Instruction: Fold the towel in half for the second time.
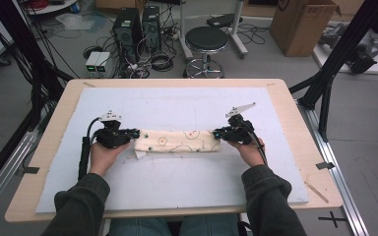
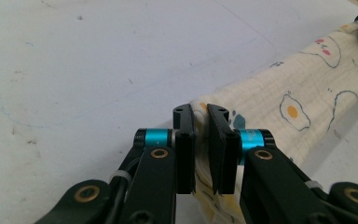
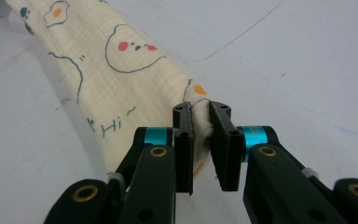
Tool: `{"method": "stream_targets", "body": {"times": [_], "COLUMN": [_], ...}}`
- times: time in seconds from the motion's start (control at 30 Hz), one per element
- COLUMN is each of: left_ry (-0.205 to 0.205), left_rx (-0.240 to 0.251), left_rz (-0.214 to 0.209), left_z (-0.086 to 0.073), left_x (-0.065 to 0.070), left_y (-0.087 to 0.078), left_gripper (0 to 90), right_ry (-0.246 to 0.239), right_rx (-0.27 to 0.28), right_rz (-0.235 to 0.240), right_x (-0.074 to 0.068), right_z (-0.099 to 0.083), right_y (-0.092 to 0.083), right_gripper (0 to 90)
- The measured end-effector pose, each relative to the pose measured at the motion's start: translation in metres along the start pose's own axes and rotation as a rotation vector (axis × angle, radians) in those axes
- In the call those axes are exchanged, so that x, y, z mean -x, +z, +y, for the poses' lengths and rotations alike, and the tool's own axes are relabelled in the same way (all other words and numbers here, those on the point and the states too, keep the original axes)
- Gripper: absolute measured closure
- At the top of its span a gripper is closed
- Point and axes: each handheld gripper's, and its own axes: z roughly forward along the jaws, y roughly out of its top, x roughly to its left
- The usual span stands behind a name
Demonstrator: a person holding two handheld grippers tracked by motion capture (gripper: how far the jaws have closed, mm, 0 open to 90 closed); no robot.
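cloth point(image 1: 177, 141): lying as a long narrow folded band across the middle of the mat point(image 1: 177, 187) on the tabletop point(image 1: 295, 108) | left gripper point(image 1: 134, 133): fingers point(image 2: 184, 140) clamping its left end | right gripper point(image 1: 217, 132): fingers point(image 3: 182, 140) clamping its right end | progress: looking partly folded, band being held taut; further folding likely remaining

Cream cloth point(image 1: 177, 141), fried-egg and bear print

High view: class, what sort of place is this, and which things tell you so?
Probably a lab or workshop: two black computer towers stand among tangled cables on the grey floor, beside a round black stool and an open brown cardboard box.
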Motion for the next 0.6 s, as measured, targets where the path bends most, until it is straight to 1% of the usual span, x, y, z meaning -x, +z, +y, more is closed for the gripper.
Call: {"method": "stream_targets", "body": {"times": [0.03, 0.1, 0.2, 0.23, 0.27, 0.37, 0.4, 0.5, 0.57, 0.6], "left_ry": [-0.001, -0.011, -0.041, -0.042, -0.032, -0.023, -0.031, -0.052, -0.053, -0.059], "left_rx": [-0.003, -0.004, 0.006, -0.005, -0.013, -0.006, -0.004, -0.013, -0.016, -0.010], "left_rz": [0.003, 0.012, 0.022, 0.021, 0.027, 0.029, 0.026, 0.031, 0.040, 0.045], "left_z": [0.000, -0.001, -0.001, 0.000, 0.002, 0.008, 0.009, 0.007, 0.005, 0.005], "left_x": [-0.002, -0.005, -0.011, -0.012, -0.012, -0.011, -0.012, -0.015, -0.016, -0.016], "left_y": [0.001, 0.005, 0.008, 0.010, 0.012, 0.017, 0.019, 0.027, 0.032, 0.034], "left_gripper": [81.6, 81.6, 81.6, 81.6, 81.6, 81.6, 81.6, 81.5, 81.5, 81.4], "right_ry": [0.006, 0.003, 0.004, 0.009, 0.015, 0.029, 0.041, 0.051, 0.067, 0.058], "right_rx": [-0.003, 0.001, -0.002, -0.006, -0.011, -0.027, -0.030, -0.022, -0.023, -0.027], "right_rz": [-0.004, -0.003, -0.007, -0.009, -0.008, -0.022, -0.026, -0.037, -0.044, -0.051], "right_x": [0.000, 0.003, 0.006, 0.007, 0.009, 0.014, 0.016, 0.022, 0.024, 0.026], "right_z": [0.002, 0.006, 0.010, 0.011, 0.010, 0.008, 0.007, 0.005, 0.005, 0.004], "right_y": [0.000, 0.001, 0.005, 0.006, 0.008, 0.012, 0.012, 0.013, 0.015, 0.018], "right_gripper": [80.3, 80.3, 80.3, 80.3, 80.3, 80.3, 80.3, 80.3, 80.2, 80.2]}}
